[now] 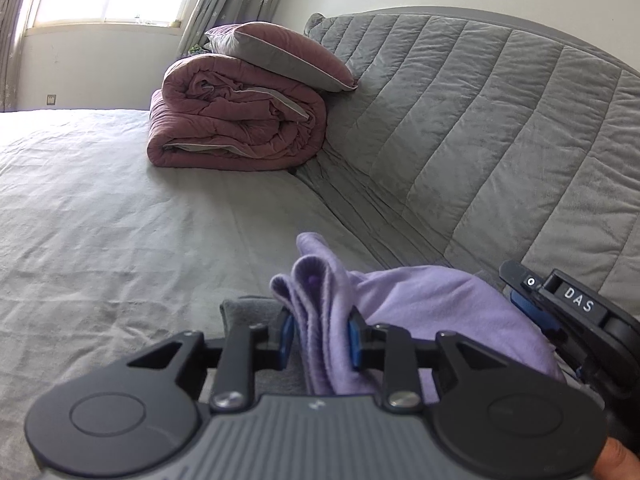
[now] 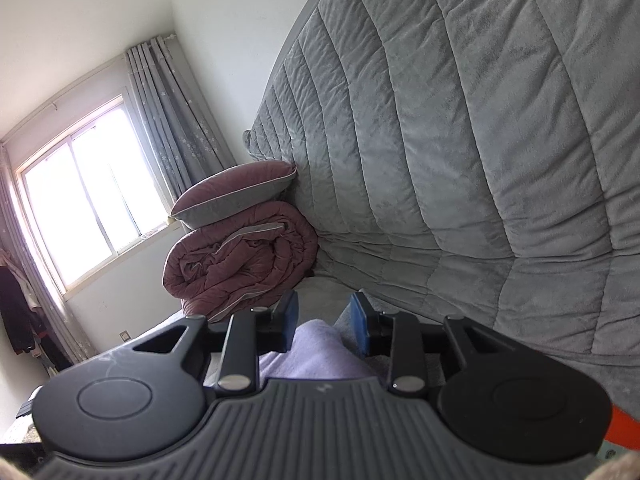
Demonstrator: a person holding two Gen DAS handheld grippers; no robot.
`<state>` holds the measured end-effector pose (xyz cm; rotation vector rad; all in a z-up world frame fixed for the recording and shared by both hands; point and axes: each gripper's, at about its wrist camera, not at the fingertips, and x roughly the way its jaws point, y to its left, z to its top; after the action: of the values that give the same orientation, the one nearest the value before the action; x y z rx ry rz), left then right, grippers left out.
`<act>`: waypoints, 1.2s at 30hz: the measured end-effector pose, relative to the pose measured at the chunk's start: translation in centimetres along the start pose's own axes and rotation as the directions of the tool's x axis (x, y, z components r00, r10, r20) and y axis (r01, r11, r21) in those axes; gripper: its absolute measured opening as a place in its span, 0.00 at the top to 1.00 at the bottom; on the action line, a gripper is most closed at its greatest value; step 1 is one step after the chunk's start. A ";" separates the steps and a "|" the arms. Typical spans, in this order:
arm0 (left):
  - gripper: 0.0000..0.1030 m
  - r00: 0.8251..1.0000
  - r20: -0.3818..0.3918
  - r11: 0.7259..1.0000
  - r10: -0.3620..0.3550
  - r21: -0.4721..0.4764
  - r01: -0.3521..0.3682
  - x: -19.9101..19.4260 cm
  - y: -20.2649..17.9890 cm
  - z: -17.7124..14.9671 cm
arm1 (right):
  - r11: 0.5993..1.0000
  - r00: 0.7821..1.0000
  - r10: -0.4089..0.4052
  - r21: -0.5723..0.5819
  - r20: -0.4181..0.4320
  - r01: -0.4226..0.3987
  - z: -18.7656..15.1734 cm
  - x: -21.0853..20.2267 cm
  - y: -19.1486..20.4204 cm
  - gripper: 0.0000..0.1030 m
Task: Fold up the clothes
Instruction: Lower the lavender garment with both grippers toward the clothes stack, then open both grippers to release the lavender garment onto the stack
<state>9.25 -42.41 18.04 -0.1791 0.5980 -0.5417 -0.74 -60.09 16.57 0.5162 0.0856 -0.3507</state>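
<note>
- Left gripper (image 1: 320, 338): jaws part-open, the gathered edge of a lilac fleece garment (image 1: 420, 312) lies between its blue pads.
- Right gripper (image 2: 325, 322): jaws part-open around a lilac fold, grip not discernible.
- Wrinkled grey bedsheet (image 1: 120, 220): open room is seen leftward.
- Quilted grey headboard cover (image 1: 480, 120): the right edge is bounded.

Left gripper (image 1: 320, 338), black with blue pads, angled downward, jaws partly apart with bunched lilac fleece garment (image 1: 432, 308) between the pads. Right gripper (image 2: 325, 322) close alongside, near level, jaws parted, pads clear of the cloth.
</note>
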 end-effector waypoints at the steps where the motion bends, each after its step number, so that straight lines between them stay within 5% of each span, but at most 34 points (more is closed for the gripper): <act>1: 0.71 1.000 0.002 1.000 -0.005 -0.008 0.005 -0.2 0.3 0.1 | 1.000 1.000 0.001 0.004 0.000 -0.001 0.1 -0.1 0.0 0.67; 9: 0.72 0.996 0.086 0.999 0.011 0.029 -0.014 -2.2 0.6 0.9 | 1.000 1.000 0.009 0.018 -0.020 -0.009 0.0 -0.2 -0.1 0.67; 15: 0.72 0.986 0.161 0.984 -0.050 0.177 0.021 -3.5 -0.9 0.8 | 0.999 0.998 0.045 0.003 -0.035 -0.045 0.1 -0.7 0.5 0.67; 22: 0.72 0.986 0.130 0.948 -0.102 0.312 0.057 -2.0 -2.0 -1.2 | 0.984 0.979 0.164 -0.056 -0.119 -0.172 -0.6 0.0 2.1 0.67; 29: 0.72 0.991 0.091 0.949 -0.097 0.307 0.065 -0.7 -1.1 -2.0 | 0.976 0.980 0.089 -0.180 -0.180 -0.122 -2.3 1.0 3.0 0.68; 36: 0.72 0.990 0.090 0.948 -0.104 0.309 0.072 -0.5 -0.8 -2.9 | 0.983 0.986 0.065 -0.162 -0.153 -0.090 -2.5 1.0 2.1 0.73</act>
<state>6.90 -42.80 16.19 0.0595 0.3975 -0.7001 0.92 -57.47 15.20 0.3762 0.2357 -0.2260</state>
